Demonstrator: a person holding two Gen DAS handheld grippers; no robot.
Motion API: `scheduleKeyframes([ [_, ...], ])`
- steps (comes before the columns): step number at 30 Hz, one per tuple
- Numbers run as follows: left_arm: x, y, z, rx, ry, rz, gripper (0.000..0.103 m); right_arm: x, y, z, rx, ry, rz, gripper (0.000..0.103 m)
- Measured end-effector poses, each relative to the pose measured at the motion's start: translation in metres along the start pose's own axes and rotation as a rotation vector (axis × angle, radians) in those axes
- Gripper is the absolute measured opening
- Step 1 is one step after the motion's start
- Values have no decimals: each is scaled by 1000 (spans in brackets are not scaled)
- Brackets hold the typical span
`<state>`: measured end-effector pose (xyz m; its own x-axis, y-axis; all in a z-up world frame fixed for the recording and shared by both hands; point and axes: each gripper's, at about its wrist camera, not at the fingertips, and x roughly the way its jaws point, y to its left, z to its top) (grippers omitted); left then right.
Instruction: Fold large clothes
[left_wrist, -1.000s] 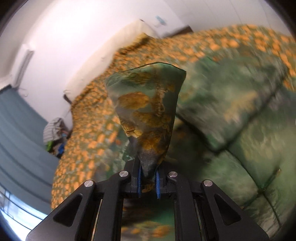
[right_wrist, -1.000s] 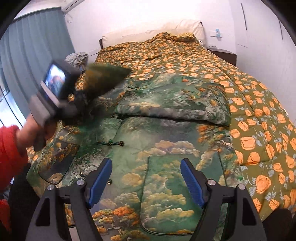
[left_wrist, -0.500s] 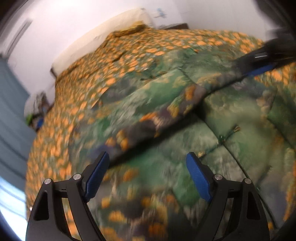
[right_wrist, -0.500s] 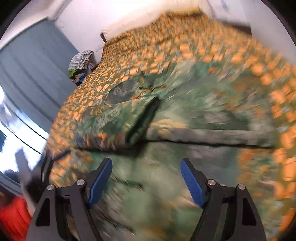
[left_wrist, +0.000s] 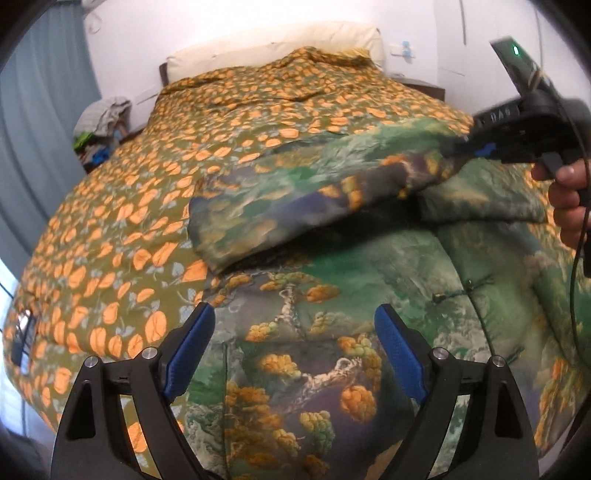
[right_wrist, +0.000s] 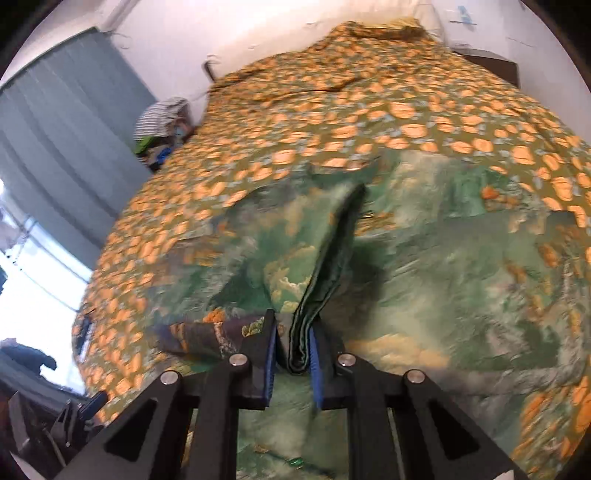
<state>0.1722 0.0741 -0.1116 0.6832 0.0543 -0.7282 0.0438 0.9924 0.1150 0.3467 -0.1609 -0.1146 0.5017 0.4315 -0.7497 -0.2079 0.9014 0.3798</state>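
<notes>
Bed (left_wrist: 110, 229) fills both views, covered by an olive quilt with orange leaf print; bare quilt lies to the left of the garment and up toward the cream headboard (left_wrist: 273, 48). Grey-blue curtain (right_wrist: 62, 122) bounds the left side, white wall behind.

Green landscape-print jacket (left_wrist: 332, 332) lies flat on the near half of the bed, padded, satin-like sheen, frog-knot closures down the front.

One sleeve (left_wrist: 295, 195) is raised off the body, drawn rightward across it (shadow beneath).

Right gripper (right_wrist: 291, 350): blue pads pressed together on the sleeve's cuff edge, held level above the jacket.

Left gripper (left_wrist: 293, 347): fingers spread wide, nothing between them, hovering over the jacket's lower front.
</notes>
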Motion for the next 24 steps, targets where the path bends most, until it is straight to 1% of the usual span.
scheduleKeyframes([
  [3,9,5,1,-8,25,5,89,39,-20,-8,22,85,-102,16],
  [4,11,6,1,-6,38,8,89,46,-25,-11,25,107,-114,19],
  [5,13,9,1,-5,47,9,89,54,-29,-15,28,129,-118,23],
  [7,13,18,3,-18,59,-1,89,53,-35,-20,45,126,-96,36],
  [8,14,25,6,-28,63,-6,89,46,-34,-19,49,127,-81,54],
  [9,15,32,10,-41,65,-10,89,39,-33,-18,45,119,-87,59],
  [10,16,41,16,-65,65,-19,89,28,-29,-17,26,85,-110,59],
  [11,17,46,21,-81,62,-28,89,12,-20,-14,-25,21,-145,59],
  [12,19,54,30,-104,56,-43,89,5,-12,-10,-67,-15,-161,59],
  [13,24,61,41,-125,50,-61,89,-3,-1,-6,-127,-54,-165,59],
  [14,28,64,48,-131,52,-74,89,-6,10,-1,-175,-78,-149,59],
  [15,37,67,58,-131,57,-94,88,-4,19,3,-211,-83,-118,59],
  [16,45,67,66,-129,59,-105,86,0,24,7,-234,-74,-95,59],
  [18,70,68,79,-138,84,-105,69,21,30,12,-255,-47,-81,59],
  [19,86,70,84,-156,114,-112,65,34,30,12,-258,-26,-92,59],
  [21,119,71,86,-189,186,-124,49,65,22,7,-262,50,-125,58],
  [22,135,70,84,-194,226,-117,47,76,19,2,-258,76,-142,58],
  [23,146,68,81,-191,251,-117,46,88,10,-3,-236,108,-149,57],
  [24,159,66,77,-182,284,-116,46,90,4,-6,-217,107,-142,57],
])
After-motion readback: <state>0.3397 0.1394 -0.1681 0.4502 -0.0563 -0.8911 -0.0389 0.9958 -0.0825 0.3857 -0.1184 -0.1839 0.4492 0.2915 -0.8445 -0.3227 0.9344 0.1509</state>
